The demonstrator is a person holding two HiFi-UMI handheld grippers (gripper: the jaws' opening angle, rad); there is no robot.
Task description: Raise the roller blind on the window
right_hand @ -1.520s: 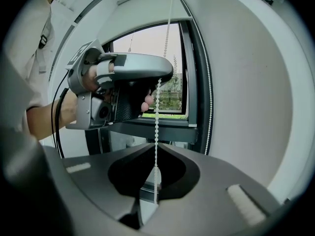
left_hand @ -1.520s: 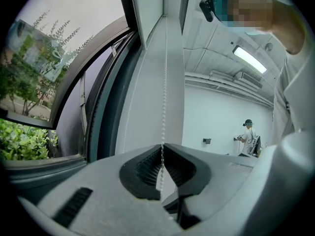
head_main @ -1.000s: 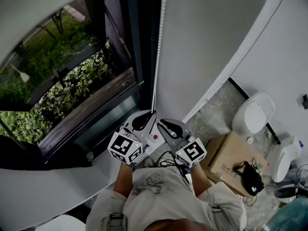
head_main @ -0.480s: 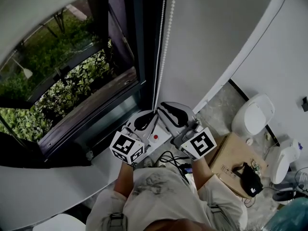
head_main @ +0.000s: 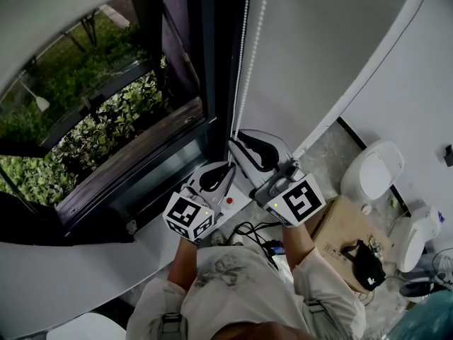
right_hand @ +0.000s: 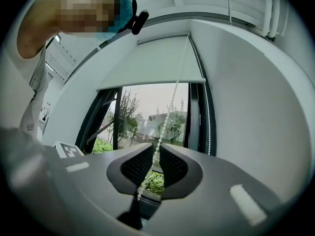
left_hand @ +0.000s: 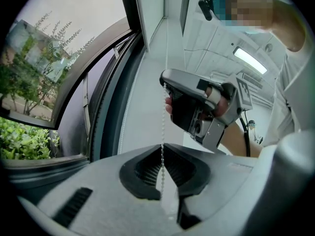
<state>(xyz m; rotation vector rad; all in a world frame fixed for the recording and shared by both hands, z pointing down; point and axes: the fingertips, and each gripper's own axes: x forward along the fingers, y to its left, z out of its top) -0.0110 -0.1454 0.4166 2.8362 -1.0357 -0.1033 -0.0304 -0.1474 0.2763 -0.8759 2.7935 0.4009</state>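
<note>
A white bead chain point(head_main: 254, 48) hangs down the dark window frame beside the white wall. My left gripper point(head_main: 225, 168) points level and is shut on the chain point(left_hand: 163, 127), which runs straight up out of its pads. My right gripper point(head_main: 235, 145) sits just above the left one on the same strand and tilts slightly upward. Its jaws stand a little apart with the chain point(right_hand: 170, 112) running between them, the pads not pressing on it. From the left gripper view, the right gripper point(left_hand: 164, 81) is above, held in a hand. The pale roller blind point(right_hand: 152, 65) covers the window's upper part.
A second chain strand point(right_hand: 210, 117) lies against the frame. Green plants point(head_main: 106, 126) show outside the glass, above a white sill point(head_main: 64, 282). On the floor at right are a cardboard box point(head_main: 340, 225), a white device point(head_main: 371, 168) and cables point(head_main: 258, 236).
My right gripper has risen along the chain, from beside the left gripper to above it. The left gripper has stayed where it was, still shut on the chain.
</note>
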